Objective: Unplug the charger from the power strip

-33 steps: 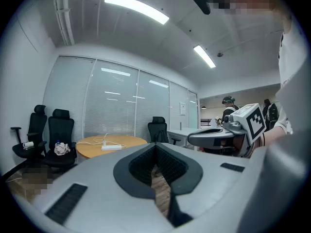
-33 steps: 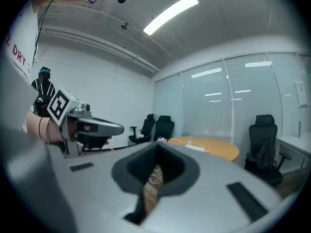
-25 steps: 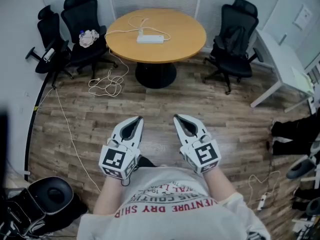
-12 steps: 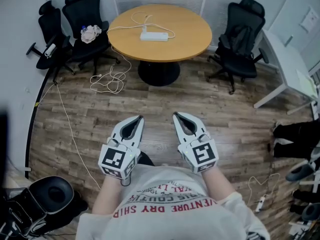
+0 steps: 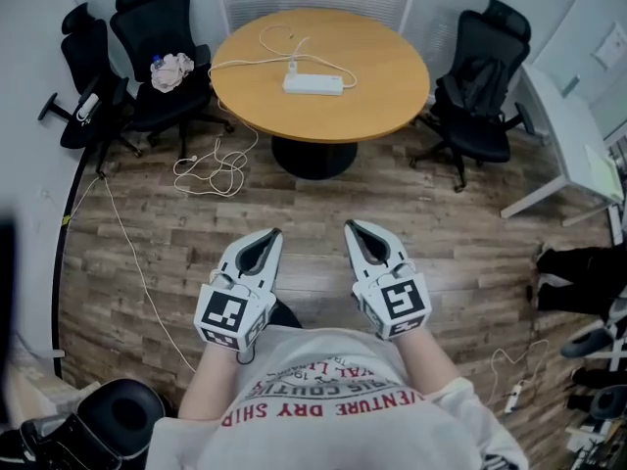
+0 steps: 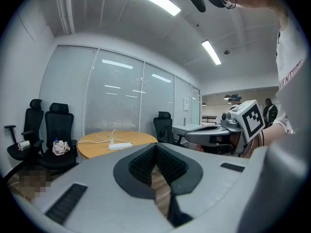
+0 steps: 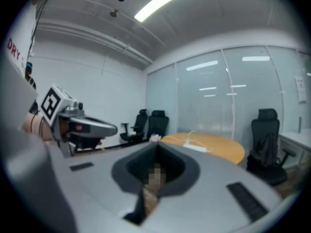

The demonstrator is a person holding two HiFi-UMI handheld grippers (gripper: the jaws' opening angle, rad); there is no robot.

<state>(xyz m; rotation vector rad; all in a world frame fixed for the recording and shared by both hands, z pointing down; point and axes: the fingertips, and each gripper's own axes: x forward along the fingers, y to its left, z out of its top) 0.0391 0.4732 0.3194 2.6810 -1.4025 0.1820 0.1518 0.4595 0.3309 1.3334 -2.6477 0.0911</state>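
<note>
A white power strip (image 5: 313,84) lies on the round wooden table (image 5: 372,62) far ahead of me. A white charger (image 5: 292,66) is plugged in at its left end, and its cable (image 5: 245,62) loops over the tabletop. My left gripper (image 5: 265,235) and right gripper (image 5: 361,229) are held side by side at waist height over the wooden floor, well short of the table. Both are shut with nothing in them. The strip shows small and distant in the left gripper view (image 6: 120,146) and in the right gripper view (image 7: 197,149).
Black office chairs stand left (image 5: 157,37) and right (image 5: 485,67) of the table. A loose white cable (image 5: 211,169) lies coiled on the floor by the table's foot. A white desk (image 5: 568,135) is at the right, another chair (image 5: 108,419) at the lower left.
The table and power strip have come nearer and sit lower in the head view as I move forward. Both grippers keep their side-by-side pose, still shut.
</note>
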